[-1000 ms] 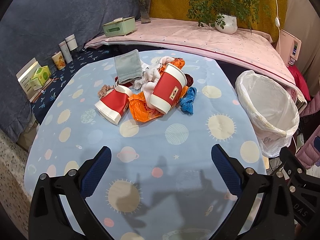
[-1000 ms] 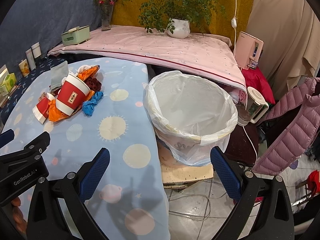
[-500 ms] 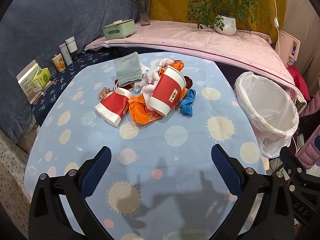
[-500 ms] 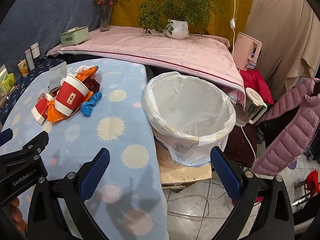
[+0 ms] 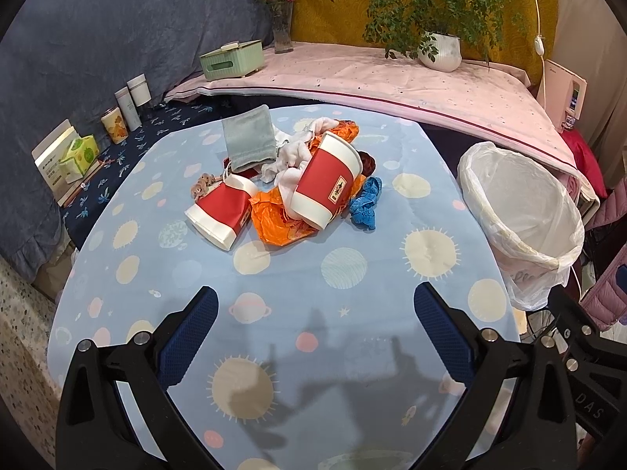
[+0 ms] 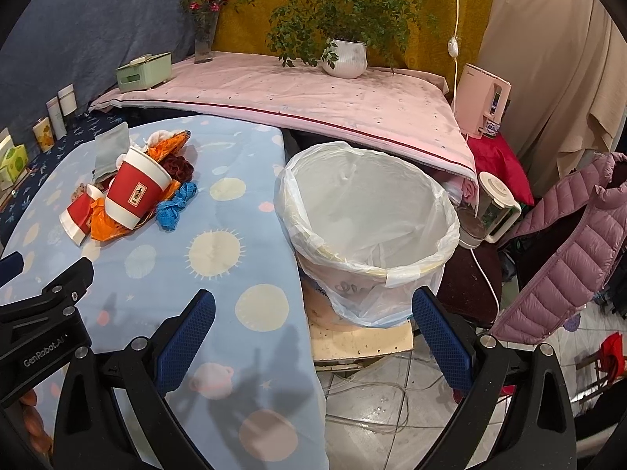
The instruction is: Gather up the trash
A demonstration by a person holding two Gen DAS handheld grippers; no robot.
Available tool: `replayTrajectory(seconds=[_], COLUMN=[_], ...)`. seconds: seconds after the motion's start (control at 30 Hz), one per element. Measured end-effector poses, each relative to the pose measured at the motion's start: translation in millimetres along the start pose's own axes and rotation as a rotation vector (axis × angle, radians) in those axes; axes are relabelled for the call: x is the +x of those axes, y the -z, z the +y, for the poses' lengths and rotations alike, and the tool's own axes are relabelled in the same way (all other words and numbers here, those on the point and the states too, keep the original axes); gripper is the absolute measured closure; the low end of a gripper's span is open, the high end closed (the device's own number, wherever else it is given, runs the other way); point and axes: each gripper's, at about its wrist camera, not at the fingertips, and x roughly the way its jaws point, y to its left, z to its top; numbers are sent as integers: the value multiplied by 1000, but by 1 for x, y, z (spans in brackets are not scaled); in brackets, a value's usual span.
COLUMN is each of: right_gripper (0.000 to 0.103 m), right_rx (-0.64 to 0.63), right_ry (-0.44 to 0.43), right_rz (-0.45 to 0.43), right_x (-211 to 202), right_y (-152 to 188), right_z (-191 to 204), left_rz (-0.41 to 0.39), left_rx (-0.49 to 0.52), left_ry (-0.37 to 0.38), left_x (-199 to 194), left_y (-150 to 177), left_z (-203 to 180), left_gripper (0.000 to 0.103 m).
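both blue fingers (image 5: 188, 337) of the left gripper (image 5: 315, 313) spread wide, empty, above the table (image 5: 345, 270); trash pile, with big red cup (image 5: 327, 180) and flattened cup (image 5: 221, 207), sits slightly lower in view than a second ago. right wrist view: right gripper (image 6: 313, 321) also spread, empty, over table edge; lined bin (image 6: 368, 215) marginally closer than before.

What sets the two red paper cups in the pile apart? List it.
The larger cup leans tilted on the orange plastic bag, its round mouth intact; the smaller cup lies lower on the tablecloth and looks crushed flat. The larger cup shows a label on its red band; no label is visible on the smaller cup. Both are red with white rims.
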Motion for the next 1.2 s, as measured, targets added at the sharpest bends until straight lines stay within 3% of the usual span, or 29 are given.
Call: replayTrajectory(seconds=[1.2], right_gripper=[7], right_rx=[0], right_ry=[4], right_rz=[-6], right_x=[-2], right_y=[-6], right_z=[-4], left_rz=[-25], left_rx=[-4], left_ry=[11], left_x=[-2], left_y=[-3], left_z=[-7], left_gripper=[8])
